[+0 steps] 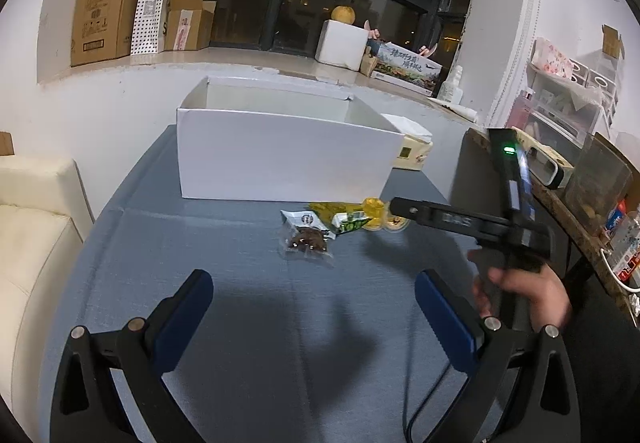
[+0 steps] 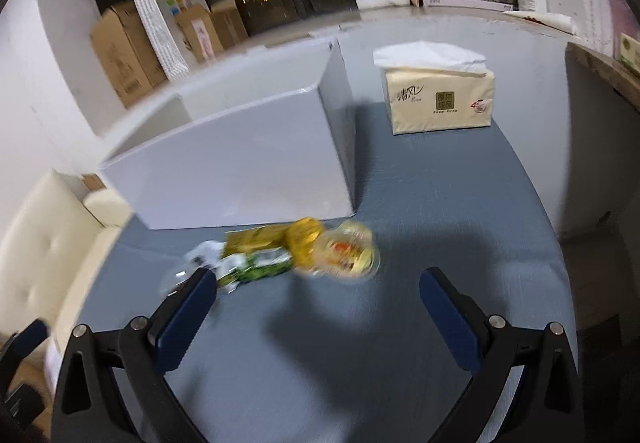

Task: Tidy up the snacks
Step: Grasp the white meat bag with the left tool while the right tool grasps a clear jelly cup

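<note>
A small heap of snacks lies on the blue-grey table in front of an open white box point(image 1: 280, 159): a clear packet of brown pieces point(image 1: 306, 241), a green and white packet point(image 1: 352, 221), a yellow packet point(image 1: 332, 209) and round yellow jelly cups point(image 1: 378, 209). My left gripper point(image 1: 314, 293) is open and empty, above the table short of the heap. In the right wrist view the box point(image 2: 240, 167), the green packet point(image 2: 260, 263) and the jelly cups point(image 2: 348, 251) are blurred. My right gripper point(image 2: 316, 293) is open and empty, just short of the heap; it also shows in the left wrist view point(image 1: 404, 208).
A pack of tissues point(image 2: 438, 99) stands right of the box. A cream sofa point(image 1: 32, 243) lies left of the table. A wooden shelf point(image 1: 560, 195) with clutter runs along the right. Cardboard boxes point(image 1: 108, 7) stand on the window sill behind.
</note>
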{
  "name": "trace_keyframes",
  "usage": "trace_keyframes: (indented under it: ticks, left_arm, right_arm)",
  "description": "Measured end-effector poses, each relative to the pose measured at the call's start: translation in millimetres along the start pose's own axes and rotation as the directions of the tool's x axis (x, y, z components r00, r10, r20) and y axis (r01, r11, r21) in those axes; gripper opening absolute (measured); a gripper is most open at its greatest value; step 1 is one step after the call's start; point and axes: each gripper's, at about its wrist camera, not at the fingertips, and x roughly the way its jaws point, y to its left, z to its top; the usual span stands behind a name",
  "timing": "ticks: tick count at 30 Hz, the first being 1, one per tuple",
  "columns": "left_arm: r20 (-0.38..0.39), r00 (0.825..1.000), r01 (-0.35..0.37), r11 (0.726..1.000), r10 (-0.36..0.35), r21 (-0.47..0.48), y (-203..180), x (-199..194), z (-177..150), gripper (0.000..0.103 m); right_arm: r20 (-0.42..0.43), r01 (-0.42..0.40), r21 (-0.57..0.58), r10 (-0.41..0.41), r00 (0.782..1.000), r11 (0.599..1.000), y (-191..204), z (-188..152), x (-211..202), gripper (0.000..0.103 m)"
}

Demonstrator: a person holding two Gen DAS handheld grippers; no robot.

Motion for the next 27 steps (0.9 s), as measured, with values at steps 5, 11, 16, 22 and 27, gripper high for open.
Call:
trace_keyframes:
  ticks: [5, 11, 16, 22, 27]
  left_arm:
    - [-0.004, 1.0, -0.003, 1.0, 0.003, -0.01, 7.8, 5.7, 1.1, 0.103]
    - [-0.028, 1.0, -0.011, 1.0, 0.01, -0.024, 15.9, 18.7, -0.9, 0.103]
    - [-0.039, 0.999, -0.017, 0.999, 0.016, -0.027, 17.5, 31.1, 0.9, 0.103]
    - [-0.039, 0.999, -0.024, 1.0, 0.024, -0.005, 11.6, 38.8, 8.4, 0.103]
    - [-0.037, 0.999, -0.032, 0.999, 0.033, 0.023, 1.2, 43.1, 14.9, 0.103]
  right_arm:
    - [-0.044, 0.043, -0.019, -0.044, 0.998, 0.999, -4.9, 3.9, 31.0, 0.096]
    - [-0.061, 0.042, -0.065, -0.046, 0.997, 0.997, -6.3, 3.4, 46.3, 0.054]
    - [-0.06, 0.019, -0.061, -0.023, 0.998, 0.998, -7.5, 0.6, 41.2, 0.048]
    - [-0.032, 0.001, -0.039, -0.003, 0.999, 0.999, -14.9, -3.2, 28.7, 0.048]
    - [0.019, -0.055, -0.019, 0.055, 0.998, 0.998, -16.8, -10.8, -3.1, 0.048]
